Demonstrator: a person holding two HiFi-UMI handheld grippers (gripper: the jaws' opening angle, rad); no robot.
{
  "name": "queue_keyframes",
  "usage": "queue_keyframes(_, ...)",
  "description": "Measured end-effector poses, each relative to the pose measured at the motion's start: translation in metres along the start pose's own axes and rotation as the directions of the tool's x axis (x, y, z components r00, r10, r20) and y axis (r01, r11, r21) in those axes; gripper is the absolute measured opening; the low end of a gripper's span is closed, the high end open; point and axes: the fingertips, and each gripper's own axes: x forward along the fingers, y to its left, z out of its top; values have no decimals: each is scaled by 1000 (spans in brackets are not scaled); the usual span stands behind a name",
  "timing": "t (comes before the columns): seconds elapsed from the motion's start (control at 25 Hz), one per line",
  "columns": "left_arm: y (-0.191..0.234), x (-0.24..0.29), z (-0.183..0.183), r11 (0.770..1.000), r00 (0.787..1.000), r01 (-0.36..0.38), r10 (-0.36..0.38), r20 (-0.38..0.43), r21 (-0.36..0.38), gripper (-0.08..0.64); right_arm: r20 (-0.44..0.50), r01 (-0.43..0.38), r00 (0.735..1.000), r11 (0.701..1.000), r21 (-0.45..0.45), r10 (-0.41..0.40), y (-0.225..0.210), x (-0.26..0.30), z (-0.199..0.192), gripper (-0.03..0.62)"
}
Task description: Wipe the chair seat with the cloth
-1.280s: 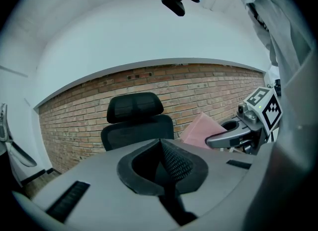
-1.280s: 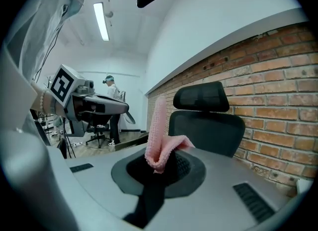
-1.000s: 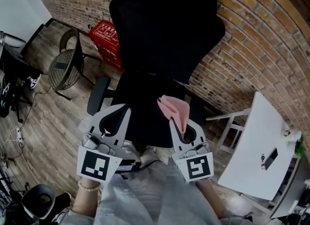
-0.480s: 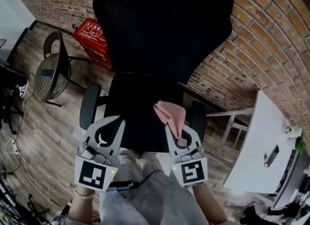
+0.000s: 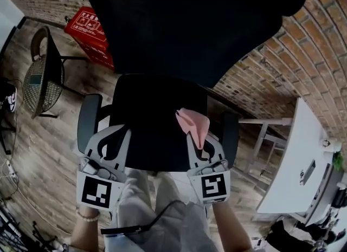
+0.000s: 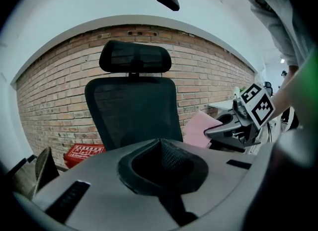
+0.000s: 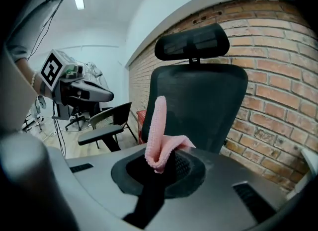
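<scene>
A person (image 5: 162,218) is standing just in front of a black office chair (image 5: 190,28) and is holding both claws out side by side, low before the body, pointing toward the chair. The right claw (image 5: 202,143) is gripping the pink cloth (image 5: 194,125). Its jaws are pressing together on a fold, and the rest of the cloth is sticking up and forward out of them, with one long lobe rising in front of the backrest (image 7: 203,106). Seen from above, the cloth is showing over the right part of the chair seat (image 5: 152,118), near its front edge. I cannot tell whether it is touching the seat. The left claw (image 5: 115,137) is holding nothing and its jaws are lying together. It is hovering at the left front corner of the seat, just beside the left armrest (image 5: 88,121). Both claws are being held about level and apart from each other, with their marker cubes (image 5: 96,191) turned toward the person. The left wrist is wearing a bead bracelet (image 5: 87,215). A brick wall (image 5: 282,66) is running behind the chair. A red crate (image 5: 89,28) is standing by it on the wooden floor (image 5: 49,137), and a white desk (image 5: 303,159) is standing to the right.
</scene>
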Motion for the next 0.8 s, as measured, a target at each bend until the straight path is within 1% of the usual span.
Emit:
queue_keyframes(0.08,3,12,-10,999,1000,22,-22,-7,45,18,-21,5,1000,1000,-29,-6,-2,14,-13,54)
queue_keyframes(0.16,9,23,-21,998,999,37,-36,-13,60,18,-44,15,999,999,-48,-17,-6,28,-27,54)
queue_keyframes(0.28,18,40,-39,996,999,49,-47,-23,72,18,-78,49,996,998,-40,-52,-15,49,-46,54)
queue_keyframes(0.4,22,56,-57,997,998,52,-50,-30,53,18,-100,97,990,995,-21,-99,-28,66,-67,54)
queue_keyframes(0.6,21,84,-87,998,997,65,-64,-36,13,18,-133,199,972,980,33,-193,-54,93,-101,54)
queue_keyframes(0.8,29,110,-115,996,995,89,-90,-46,-13,18,-185,286,943,958,33,-276,-77,126,-132,54)
